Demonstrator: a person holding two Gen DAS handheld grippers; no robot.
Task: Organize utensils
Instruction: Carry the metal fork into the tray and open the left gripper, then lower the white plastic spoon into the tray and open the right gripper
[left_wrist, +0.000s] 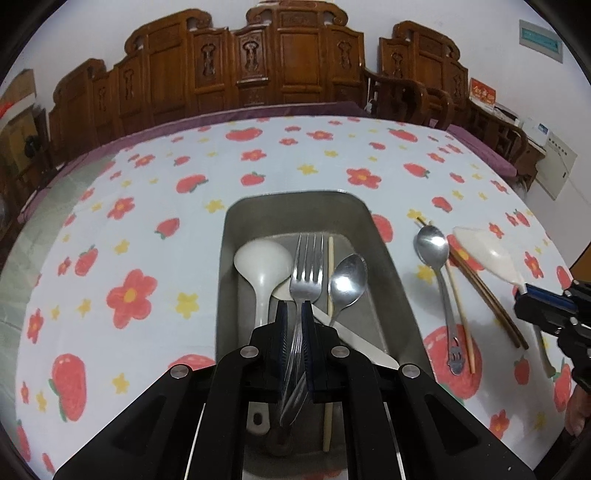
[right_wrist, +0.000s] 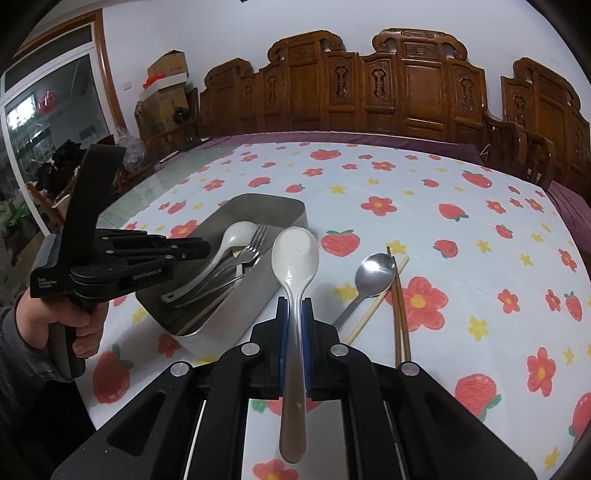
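My left gripper (left_wrist: 294, 314) is shut on a steel fork (left_wrist: 306, 273) and holds it over the metal tray (left_wrist: 295, 203). The tray holds a white ladle spoon (left_wrist: 260, 266), a steel spoon (left_wrist: 347, 280), a pale chopstick (left_wrist: 330, 269) and a white utensil underneath. My right gripper (right_wrist: 294, 310) is shut on a white speckled spoon (right_wrist: 295, 258), held above the cloth just right of the tray (right_wrist: 255, 206). On the cloth lie a steel spoon (right_wrist: 373, 273), a pale chopstick (right_wrist: 373, 302) and dark brown chopsticks (right_wrist: 400, 314). The left gripper (right_wrist: 199, 249) also shows in the right wrist view.
The table carries a white cloth with red strawberries and flowers (left_wrist: 147, 229). Carved wooden chairs (left_wrist: 258, 66) line its far edge. Boxes (right_wrist: 166, 81) and a glass door (right_wrist: 40, 122) stand at the left. The person's hand (right_wrist: 74, 325) holds the left gripper's handle.
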